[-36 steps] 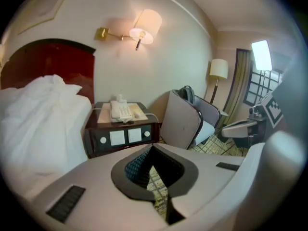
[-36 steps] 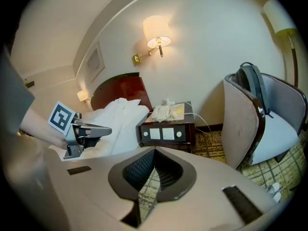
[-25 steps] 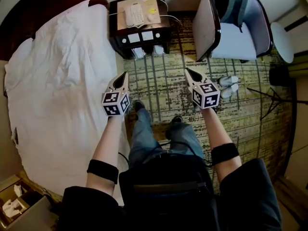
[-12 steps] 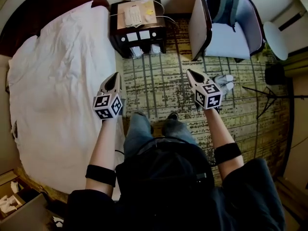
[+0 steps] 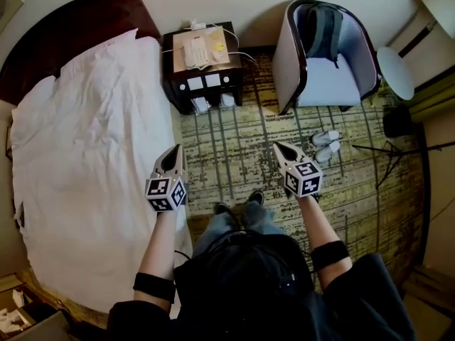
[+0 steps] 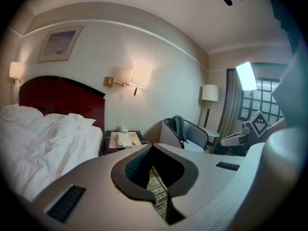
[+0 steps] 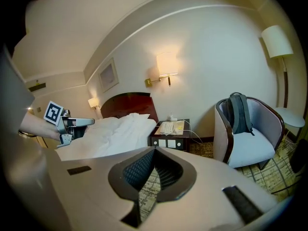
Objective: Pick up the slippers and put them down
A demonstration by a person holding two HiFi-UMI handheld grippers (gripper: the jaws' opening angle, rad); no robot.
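A pair of white slippers lies side by side on the patterned carpet in front of the armchair, seen only in the head view. My right gripper hangs in the air to their left, well apart from them, shut with nothing between its jaws. My left gripper is held over the edge of the bed, also shut and empty. Each gripper shows in the other's view: the right gripper at the far right, the left gripper at the far left.
A white bed fills the left side. A dark nightstand with a telephone stands at the back, an armchair with a backpack to its right. A round side table and a thin black stand are further right. The person's feet are on the carpet.
The person has stepped along the carpet and the feet now stand together. Both grippers have risen a little and stay shut and empty. The slippers have not moved.
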